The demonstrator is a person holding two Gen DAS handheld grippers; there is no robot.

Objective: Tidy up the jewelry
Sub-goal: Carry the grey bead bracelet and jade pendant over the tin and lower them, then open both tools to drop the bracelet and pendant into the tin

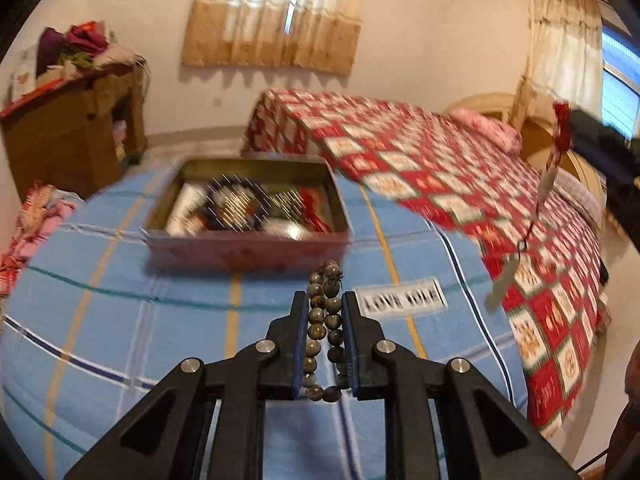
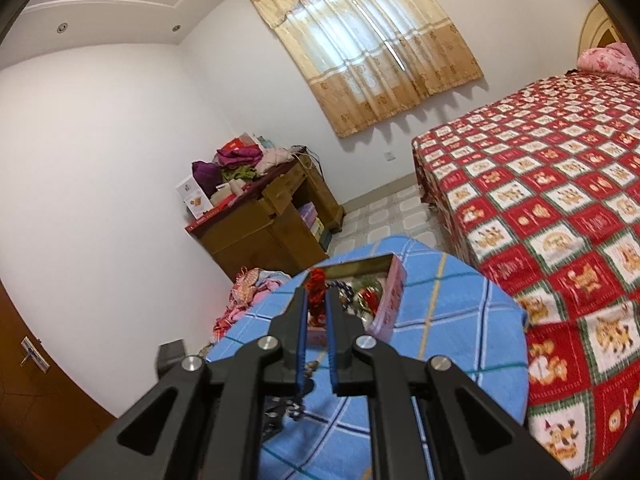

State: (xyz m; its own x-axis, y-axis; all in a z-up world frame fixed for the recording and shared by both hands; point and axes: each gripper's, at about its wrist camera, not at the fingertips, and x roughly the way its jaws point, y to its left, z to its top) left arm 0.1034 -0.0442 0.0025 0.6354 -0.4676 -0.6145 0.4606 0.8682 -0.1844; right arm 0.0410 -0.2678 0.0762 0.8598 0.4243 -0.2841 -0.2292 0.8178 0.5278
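Observation:
My left gripper is shut on a brown bead bracelet, held above the blue checked cloth. Ahead of it stands an open tin box with jewelry inside, blurred. My right gripper is shut on a red knotted cord. In the left wrist view that cord hangs at the far right with pale pendants dangling below. In the right wrist view the tin box lies just beyond the fingers, with the left gripper's dark body below.
A bed with a red checked quilt lies to the right. A wooden cabinet piled with clothes stands at the back left. Pink fabric lies left of the table. Curtained windows are on the far wall.

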